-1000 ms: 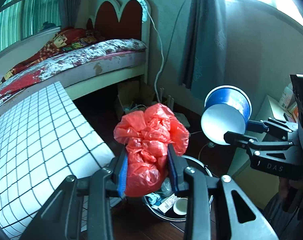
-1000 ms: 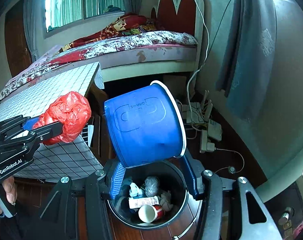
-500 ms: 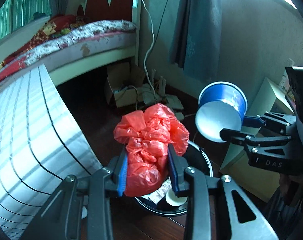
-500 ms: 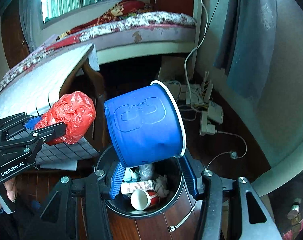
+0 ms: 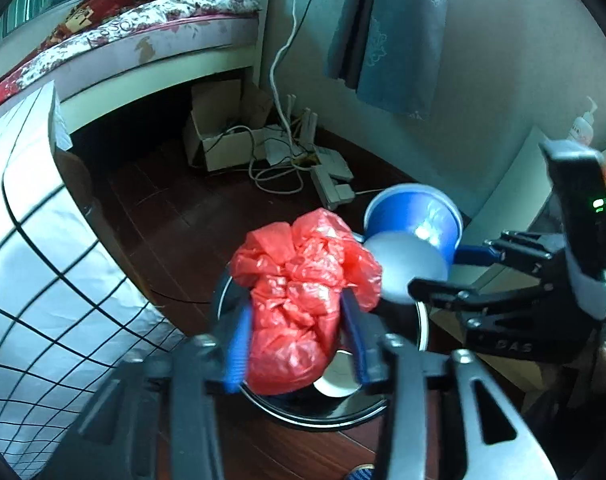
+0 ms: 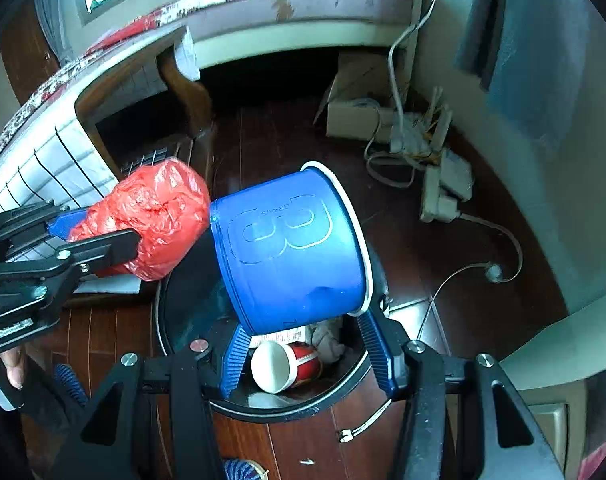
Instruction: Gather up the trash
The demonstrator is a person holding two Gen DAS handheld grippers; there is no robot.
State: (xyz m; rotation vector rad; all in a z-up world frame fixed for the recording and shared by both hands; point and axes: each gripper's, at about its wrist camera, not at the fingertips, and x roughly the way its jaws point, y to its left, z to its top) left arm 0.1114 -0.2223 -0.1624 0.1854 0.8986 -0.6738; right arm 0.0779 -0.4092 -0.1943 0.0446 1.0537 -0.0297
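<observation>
My left gripper is shut on a crumpled red plastic bag and holds it over the left rim of a round black trash bin. The bag also shows in the right wrist view. My right gripper is shut on a blue paper cup, tilted with its mouth up and to the right, directly above the bin. The cup shows in the left wrist view beside the bag. Inside the bin lie a red and white cup and crumpled paper.
A table with a white grid cloth stands left of the bin. A bed, a cardboard box and tangled cables with power strips lie beyond on the dark wood floor. A pale cabinet is at right.
Both grippers have come lower and closer over the bin, with the views tilting down to the floor. The bag and the cup now sit nearly side by side. Both grips are unchanged.
</observation>
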